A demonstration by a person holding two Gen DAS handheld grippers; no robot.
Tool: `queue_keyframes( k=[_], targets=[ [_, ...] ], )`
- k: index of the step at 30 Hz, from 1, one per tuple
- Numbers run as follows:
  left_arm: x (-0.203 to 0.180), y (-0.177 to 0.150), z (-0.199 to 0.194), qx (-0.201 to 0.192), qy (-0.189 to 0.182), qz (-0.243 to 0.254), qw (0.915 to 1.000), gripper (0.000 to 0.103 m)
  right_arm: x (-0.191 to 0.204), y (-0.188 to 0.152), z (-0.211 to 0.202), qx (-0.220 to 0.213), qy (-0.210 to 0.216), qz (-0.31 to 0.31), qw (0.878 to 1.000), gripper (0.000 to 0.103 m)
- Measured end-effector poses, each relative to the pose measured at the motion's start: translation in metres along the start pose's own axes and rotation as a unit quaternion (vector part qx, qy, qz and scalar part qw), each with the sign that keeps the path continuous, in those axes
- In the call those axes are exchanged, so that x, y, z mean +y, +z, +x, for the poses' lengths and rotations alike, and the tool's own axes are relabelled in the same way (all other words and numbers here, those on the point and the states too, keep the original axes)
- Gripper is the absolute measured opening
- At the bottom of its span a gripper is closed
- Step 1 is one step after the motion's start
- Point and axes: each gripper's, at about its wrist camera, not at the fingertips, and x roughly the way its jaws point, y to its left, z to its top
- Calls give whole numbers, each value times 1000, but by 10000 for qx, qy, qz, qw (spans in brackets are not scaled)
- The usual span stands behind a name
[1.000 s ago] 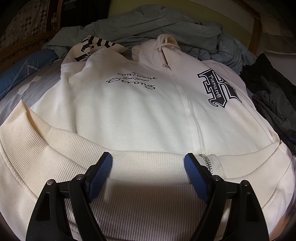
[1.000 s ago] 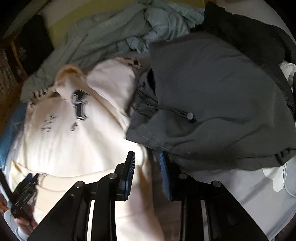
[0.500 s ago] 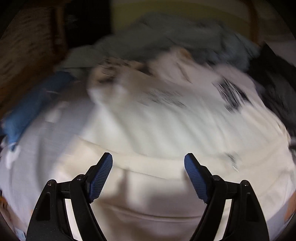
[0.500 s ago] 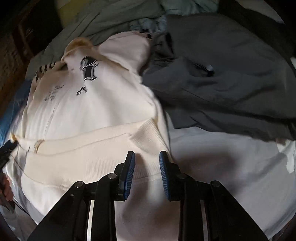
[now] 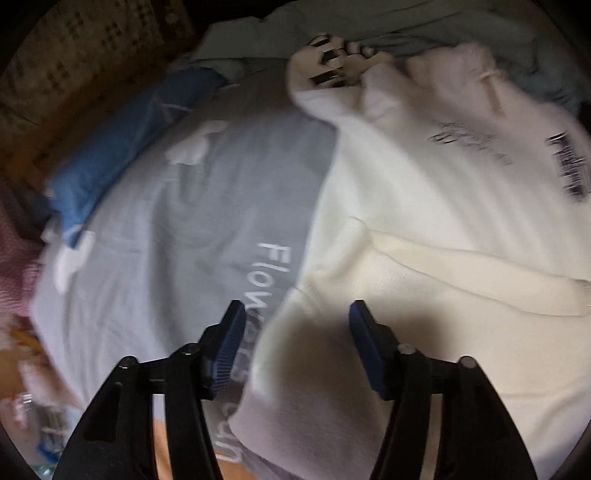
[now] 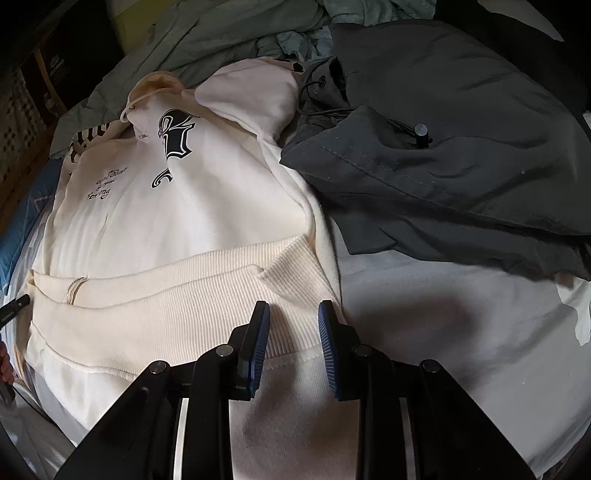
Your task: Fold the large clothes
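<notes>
A cream zip hoodie [image 6: 207,221] with black lettering lies front-up on the bed, its ribbed hem [image 6: 192,295] nearest me. In the blurred left wrist view, my left gripper [image 5: 295,326] hovers over the hoodie [image 5: 424,229] at its lower left edge. Its jaws are closing; the fabric edge lies beneath the gap and the pads do not press on it. My right gripper [image 6: 293,330] stands narrowly open just over the hem's right corner, the cloth flat below it. The left gripper's tip [image 6: 14,304] pokes in at the right view's left border.
A dark grey garment [image 6: 461,166] lies crumpled against the hoodie's right side. Teal clothes [image 6: 221,33] are piled at the back. Left of the hoodie are a grey sheet with white lettering [image 5: 184,221] and a blue cloth [image 5: 122,147]. White sheet [image 6: 461,350] spreads right.
My left gripper swung left from the hem's middle to the hoodie's left edge and its jaws narrowed. My right gripper came down over the hem's right corner, then held still.
</notes>
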Motion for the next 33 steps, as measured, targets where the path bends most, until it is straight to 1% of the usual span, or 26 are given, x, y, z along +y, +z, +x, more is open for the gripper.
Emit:
queue_keyframes(
  k=[2, 5, 6, 7, 8, 9, 10, 11, 12, 13, 14, 15, 16, 17, 18, 19, 21, 22, 24, 25, 26, 27, 28, 30, 32, 33],
  targets=[
    [1, 0, 7, 26, 69, -69, 9999, 61, -3, -1, -1, 1, 60, 51, 10000, 28],
    [12, -2, 9, 58, -73, -369, 9993, 65, -12, 0, -3, -57, 149, 350, 9993, 28],
    [15, -3, 7, 58, -63, -420, 9991, 65, -14, 0, -4, -89, 141, 410, 9990, 28],
    [16, -4, 5, 47, -60, -466, 9989, 65, -16, 1, -6, -124, 48, 417, 9990, 29],
    [18, -6, 3, 5, -61, -507, 9987, 63, -17, 1, -6, -136, -156, 400, 9990, 37],
    [18, -7, -4, -114, -78, -548, 9984, 60, -18, 1, -7, -151, -423, 382, 9983, 42],
    [19, -7, -8, -198, -105, -574, 9981, 55, -21, 1, -8, -207, -342, 435, 9983, 44],
    [20, -7, -17, -324, -299, -647, 9969, 51, -26, 1, -12, -251, 26, 617, 9978, 44],
    [22, -7, -26, -467, -612, -766, 9941, 51, -29, 2, -16, -303, 195, 697, 9969, 44],
    [25, -7, -36, -645, -912, -888, 9898, 51, -28, 2, -23, -478, 261, 681, 9962, 44],
    [26, -9, -49, -890, -1127, -972, 9848, 51, -23, 1, -30, -669, 176, 573, 9960, 44],
    [25, -9, -58, -1089, -1186, -977, 9821, 51, -17, 1, -38, -887, 30, 420, 9952, 45],
    [22, -10, -71, -1359, -1148, -929, 9797, 51, -9, 0, -47, -1158, -93, 229, 9930, 47],
    [21, -12, -80, -1562, -1099, -887, 9776, 51, -5, -1, -52, -1309, -90, 143, 9913, 49],
    [18, -14, -91, -1814, -1082, -846, 9738, 51, 0, -2, -58, -1492, -12, 74, 9888, 49],
    [17, -15, -97, -1958, -1111, -831, 9708, 51, 6, -4, -65, -1682, 116, -2, 9857, 51],
    [15, -20, -106, -2184, -1279, -855, 9636, 51, 16, -8, -74, -1932, 226, -178, 9807, 56],
    [15, -22, -107, -2225, -1357, -881, 9614, 51, 25, -13, -80, -2102, 231, -314, 9769, 57],
    [12, -31, -109, -2239, -1541, -884, 9583, 51, 36, -20, -85, -2282, 275, -443, 9722, 63],
    [10, -37, -109, -2224, -1564, -867, 9584, 51, 43, -29, -86, -2343, 387, -420, 9705, 70],
    [7, -44, -108, -2177, -1514, -862, 9603, 51, 46, -37, -85, -2335, 466, -369, 9705, 74],
    [4, -52, -106, -2098, -1478, -847, 9628, 51, 50, -46, -82, -2265, 518, -322, 9721, 74],
    [1, -58, -105, -2020, -1483, -836, 9645, 51, 55, -58, -75, -2076, 530, -319, 9762, 74],
    [-8, -70, -102, -1842, -1622, -736, 9666, 51, 68, -74, -66, -1796, 460, -507, 9814, 74],
    [-22, -79, -104, -1721, -1804, -411, 9675, 53, 86, -89, -61, -1604, 331, -975, 9817, 74],
    [-33, -83, -105, -1630, -1919, -75, 9677, 53, 94, -94, -60, -1563, 291, -1174, 9803, 74]
  ],
)
